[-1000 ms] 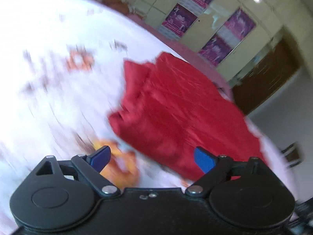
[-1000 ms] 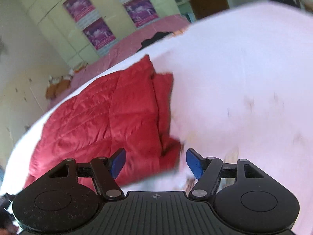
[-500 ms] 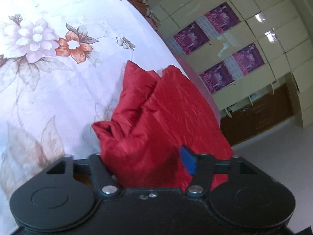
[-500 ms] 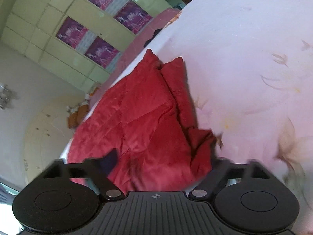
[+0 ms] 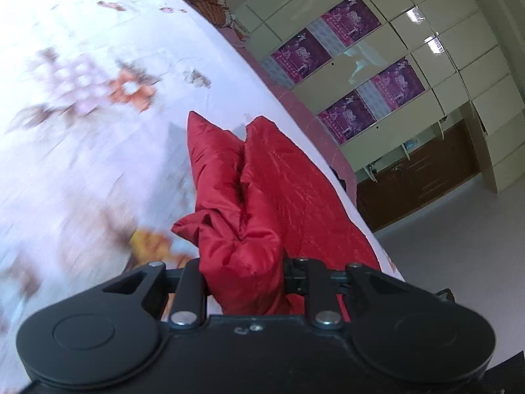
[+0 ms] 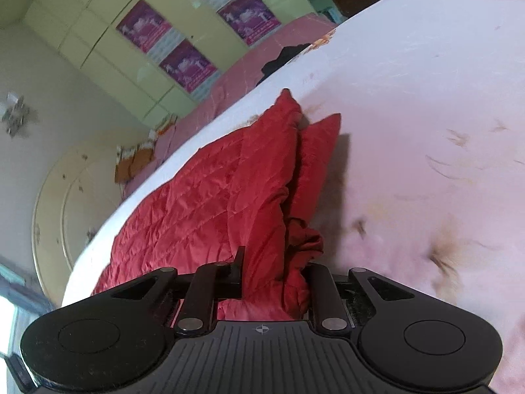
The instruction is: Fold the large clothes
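Gripping the near end of the red quilted jacket [image 5: 282, 197], you have both tools clamped on bunched fabric: the left gripper [image 5: 242, 272] and the right gripper [image 6: 274, 279] each closed down tight on a thick wad. The garment lies along the edge of the floral bedsheet [image 5: 82, 131], its far end toward the bed's far corner. Lift both ends level and carry them together, so the 2 corners land square on the far end.
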`<state>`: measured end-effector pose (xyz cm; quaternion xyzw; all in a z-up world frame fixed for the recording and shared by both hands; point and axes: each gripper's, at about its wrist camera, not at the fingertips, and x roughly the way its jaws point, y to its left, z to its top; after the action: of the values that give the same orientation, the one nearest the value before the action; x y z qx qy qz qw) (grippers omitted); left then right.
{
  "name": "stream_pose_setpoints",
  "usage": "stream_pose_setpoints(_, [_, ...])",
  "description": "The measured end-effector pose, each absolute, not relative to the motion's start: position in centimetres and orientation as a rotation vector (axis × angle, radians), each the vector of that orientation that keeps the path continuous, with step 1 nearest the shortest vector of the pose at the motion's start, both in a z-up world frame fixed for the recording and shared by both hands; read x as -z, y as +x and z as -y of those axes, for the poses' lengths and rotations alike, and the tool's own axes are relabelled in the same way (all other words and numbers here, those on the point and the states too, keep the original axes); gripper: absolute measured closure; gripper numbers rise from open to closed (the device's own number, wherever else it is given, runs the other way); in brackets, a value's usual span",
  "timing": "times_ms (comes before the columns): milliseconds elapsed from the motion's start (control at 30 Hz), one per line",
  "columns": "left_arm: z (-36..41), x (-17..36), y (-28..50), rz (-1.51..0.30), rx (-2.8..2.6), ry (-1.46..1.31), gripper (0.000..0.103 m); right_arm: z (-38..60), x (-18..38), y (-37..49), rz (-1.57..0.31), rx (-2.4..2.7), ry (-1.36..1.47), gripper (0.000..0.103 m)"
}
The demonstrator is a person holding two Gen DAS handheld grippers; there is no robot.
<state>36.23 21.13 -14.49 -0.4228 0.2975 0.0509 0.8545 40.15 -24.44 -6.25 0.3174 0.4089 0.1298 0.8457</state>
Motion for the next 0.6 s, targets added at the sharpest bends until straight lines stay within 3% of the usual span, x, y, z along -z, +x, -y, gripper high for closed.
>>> stream_pose_setpoints(600, [-18.3, 14.8, 20.4, -0.637, -0.146, -0.917, 0.082, 26.2, 5.7, 28.3, -0.918, -0.283, 0.595, 0.086])
